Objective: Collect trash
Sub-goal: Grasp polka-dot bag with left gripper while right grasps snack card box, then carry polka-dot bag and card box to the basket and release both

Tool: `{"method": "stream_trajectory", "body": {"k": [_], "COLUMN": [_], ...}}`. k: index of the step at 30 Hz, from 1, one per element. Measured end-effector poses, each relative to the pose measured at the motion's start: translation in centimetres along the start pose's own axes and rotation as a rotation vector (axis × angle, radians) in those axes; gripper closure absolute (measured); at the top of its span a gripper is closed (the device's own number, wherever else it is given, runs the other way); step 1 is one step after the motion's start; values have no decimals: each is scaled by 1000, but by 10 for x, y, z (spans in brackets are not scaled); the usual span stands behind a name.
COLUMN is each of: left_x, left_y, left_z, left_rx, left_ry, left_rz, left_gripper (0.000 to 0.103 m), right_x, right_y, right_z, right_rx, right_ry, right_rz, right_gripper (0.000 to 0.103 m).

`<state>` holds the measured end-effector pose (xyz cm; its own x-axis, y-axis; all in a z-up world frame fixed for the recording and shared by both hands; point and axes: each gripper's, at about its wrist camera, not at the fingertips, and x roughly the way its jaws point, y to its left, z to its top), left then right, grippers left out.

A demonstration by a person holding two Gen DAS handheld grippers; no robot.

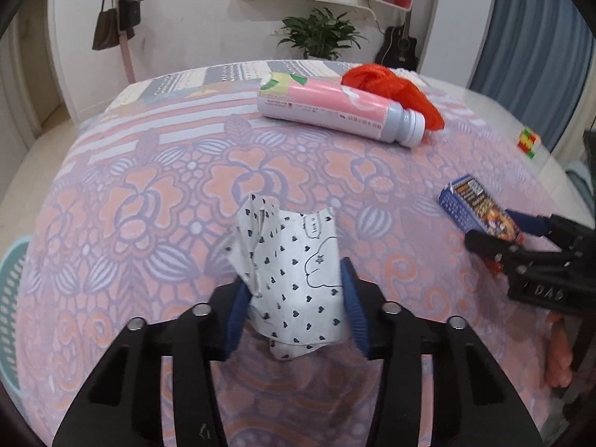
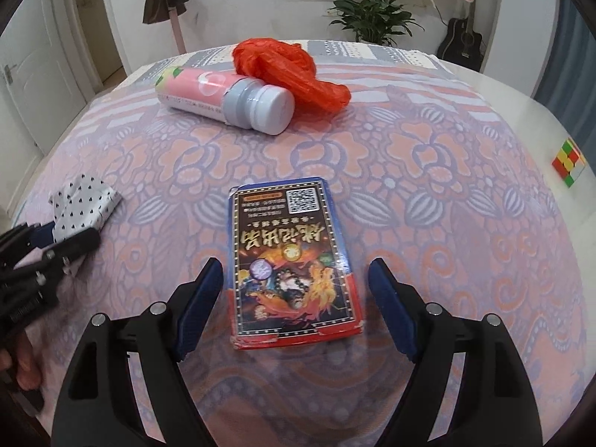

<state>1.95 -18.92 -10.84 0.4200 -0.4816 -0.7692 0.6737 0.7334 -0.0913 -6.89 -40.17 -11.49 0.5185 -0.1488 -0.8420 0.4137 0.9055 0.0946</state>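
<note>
Wrapper (image 1: 294, 283) near the cloth's near edge sits clenched in the left gripper (image 1: 296, 309); right gripper (image 2: 294, 309) straddles the box (image 2: 292, 264) unclosed and should squeeze its long sides squarely.

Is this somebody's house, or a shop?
Most likely a home, maybe a living room. A guitar leans in the corner, handbags hang on the wall, and a potted plant stands behind a table under a flowery cloth.
</note>
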Motion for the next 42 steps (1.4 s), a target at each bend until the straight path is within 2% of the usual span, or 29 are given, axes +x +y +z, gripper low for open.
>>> {"method": "stream_trajectory", "body": {"k": [3, 5, 6, 8, 9, 17, 22, 29, 36, 40, 42], "left_x": [-5, -7, -8, -10, -11, -43, -71, -115, -162, -172, -174], "left_y": [5, 6, 9, 14, 17, 53, 88, 166, 250, 295, 314], "left_z": [1, 1, 1, 2, 2, 12, 16, 8, -15, -34, -45], "left_rx": [-15, -26, -38, -59, -67, -139, -201, -337, -485, -582, -649], "left_ry": [-23, -32, -36, -40, -44, -140, -208, -288, -338, -317, -300], "left_rz": [-31, -41, -50, -55, -54, -66, -34, 58, 149, 179, 159], "left_gripper": [82, 88, 90, 91, 91, 92, 92, 92, 92, 92, 92], "right_x": [1, 1, 1, 0, -1, -24, -44, -56, -56, -53, -46], "right_y": [3, 5, 7, 10, 14, 54, 94, 186, 294, 347, 371], "right_z": [-1, -1, -1, -1, 0, 13, 43, 81, 95, 95, 94], "right_rx": [-11, -11, -12, -17, -25, -94, -129, -240, -375, -424, -440], "right_ry": [1, 1, -1, -4, -7, -80, -142, -170, -170, -147, -119], "right_rz": [-9, -8, -9, 2, 3, 47, 145, 302, 416, 468, 497], "right_gripper": [27, 27, 32, 45, 46, 46, 46, 46, 46, 46, 46]}}
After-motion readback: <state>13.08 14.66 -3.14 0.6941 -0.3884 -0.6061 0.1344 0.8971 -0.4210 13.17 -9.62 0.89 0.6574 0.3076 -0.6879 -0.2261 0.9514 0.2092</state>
